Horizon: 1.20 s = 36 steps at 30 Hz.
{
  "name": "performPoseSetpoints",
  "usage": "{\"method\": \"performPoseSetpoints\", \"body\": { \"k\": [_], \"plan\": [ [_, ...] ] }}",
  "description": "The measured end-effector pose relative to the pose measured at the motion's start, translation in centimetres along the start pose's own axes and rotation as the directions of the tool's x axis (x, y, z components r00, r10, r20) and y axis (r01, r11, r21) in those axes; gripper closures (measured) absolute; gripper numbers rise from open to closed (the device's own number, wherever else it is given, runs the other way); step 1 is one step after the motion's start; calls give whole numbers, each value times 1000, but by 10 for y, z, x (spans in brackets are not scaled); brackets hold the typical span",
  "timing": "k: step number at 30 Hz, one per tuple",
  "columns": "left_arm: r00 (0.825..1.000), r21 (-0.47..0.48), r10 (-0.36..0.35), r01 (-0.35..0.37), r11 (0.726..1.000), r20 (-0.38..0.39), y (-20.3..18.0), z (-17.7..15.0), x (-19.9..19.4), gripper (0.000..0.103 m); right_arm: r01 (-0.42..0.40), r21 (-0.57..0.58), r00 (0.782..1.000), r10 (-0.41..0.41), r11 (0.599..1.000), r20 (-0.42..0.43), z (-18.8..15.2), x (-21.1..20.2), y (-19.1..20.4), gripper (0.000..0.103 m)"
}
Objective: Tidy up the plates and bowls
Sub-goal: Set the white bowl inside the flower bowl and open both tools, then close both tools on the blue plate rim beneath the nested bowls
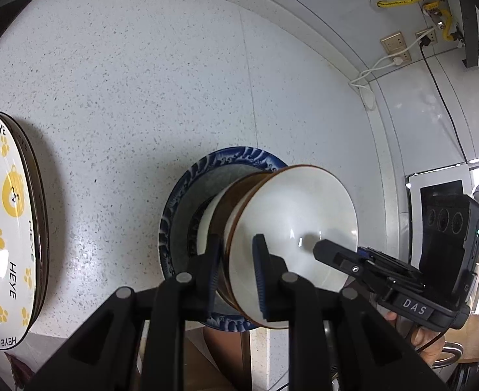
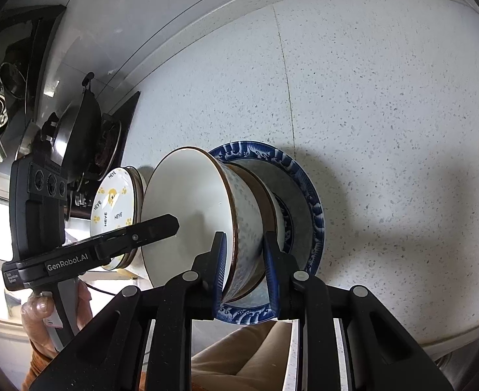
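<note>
A white bowl with a brown rim [image 1: 291, 215] [image 2: 193, 208] sits on top of a brown-banded bowl [image 1: 229, 202] [image 2: 265, 202], both on a blue-patterned plate [image 1: 187, 202] [image 2: 304, 182] on the speckled counter. My left gripper [image 1: 237, 267] is shut on the top bowl's rim, one finger inside and one outside. My right gripper [image 2: 244, 260] is shut on the opposite rim of the same bowl the same way. Each gripper shows in the other's view, in the left wrist view [image 1: 333, 254] and in the right wrist view [image 2: 161, 224].
A stack of white plates with yellow bears and "HEYE" lettering [image 1: 8, 228] [image 2: 115, 208] stands to the left. A stove with a black wok [image 2: 79, 137] lies beyond it. Wall sockets and cables [image 1: 399, 49] are at the back. The counter edge is close to me.
</note>
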State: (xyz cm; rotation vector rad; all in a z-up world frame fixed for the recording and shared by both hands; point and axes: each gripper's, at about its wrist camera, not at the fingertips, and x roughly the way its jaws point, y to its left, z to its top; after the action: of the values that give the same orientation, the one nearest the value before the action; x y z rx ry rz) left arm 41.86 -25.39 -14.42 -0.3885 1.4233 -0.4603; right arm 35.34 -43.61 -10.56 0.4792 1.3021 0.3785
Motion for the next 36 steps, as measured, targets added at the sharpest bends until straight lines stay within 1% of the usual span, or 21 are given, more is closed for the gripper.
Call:
{"method": "performPoseSetpoints", "body": {
  "k": [4,6,7,8,13,16,18,20,22,24,26,27,28,29,31,32,33,36],
  "plan": [
    [1000,19,22,-22,1000,12,-4,2,-3,82,35,-16,999,-35,999,1,0,-2,2,79],
    [999,25,22,-23,999,25,-6,4,-7,78,33,-12,999,-33,999,5,1,-4,2,79],
    [999,27,25,-25,999,32,-6,4,-8,73,41,-17,999,-40,999,9,1,-4,3,79],
    [999,31,22,-23,999,40,-5,5,-10,70,48,-23,999,-47,999,9,1,-5,3,79],
    [997,44,16,-20,999,74,-4,4,-17,62,46,-25,999,-46,999,21,0,-6,3,79],
    [994,63,18,-25,998,106,-5,1,-24,55,50,-28,998,-49,998,40,-2,-10,5,75],
    [993,67,7,-15,998,119,-4,-1,-29,51,63,-39,996,-61,997,58,-3,-15,6,66],
    [991,70,4,-14,997,133,-2,-4,-34,45,72,-47,995,-68,996,75,-5,-20,8,62],
    [989,68,5,-15,998,148,2,-7,-39,41,88,-58,992,-82,994,97,-8,-26,10,58],
    [986,67,4,-15,998,167,6,-12,-44,39,96,-62,989,-88,993,122,-11,-33,10,46],
    [982,90,23,-40,995,187,7,-19,-49,35,91,-62,986,-81,994,148,-15,-41,10,39],
    [980,105,20,-42,994,199,7,-24,-52,35,87,-63,984,-76,994,160,-17,-45,9,33],
    [977,119,-7,-19,993,214,7,-32,-55,34,83,-62,982,-72,995,172,-20,-48,8,30],
    [975,128,-37,9,992,221,9,-39,-58,34,79,-60,980,-67,995,185,-22,-51,8,24],
    [971,128,-45,15,992,235,12,-50,-63,34,66,-61,977,-52,996,208,-30,-57,6,19],
    [970,124,-41,11,992,238,15,-53,-64,34,68,-64,975,-52,996,215,-33,-59,6,13],
    [971,113,-36,10,994,238,19,-57,-63,34,79,-69,973,-62,994,224,-37,-61,5,11],
    [977,70,-45,31,997,206,34,-63,-55,34,107,-75,970,-88,991,226,-45,-60,2,11]
  ]
}}
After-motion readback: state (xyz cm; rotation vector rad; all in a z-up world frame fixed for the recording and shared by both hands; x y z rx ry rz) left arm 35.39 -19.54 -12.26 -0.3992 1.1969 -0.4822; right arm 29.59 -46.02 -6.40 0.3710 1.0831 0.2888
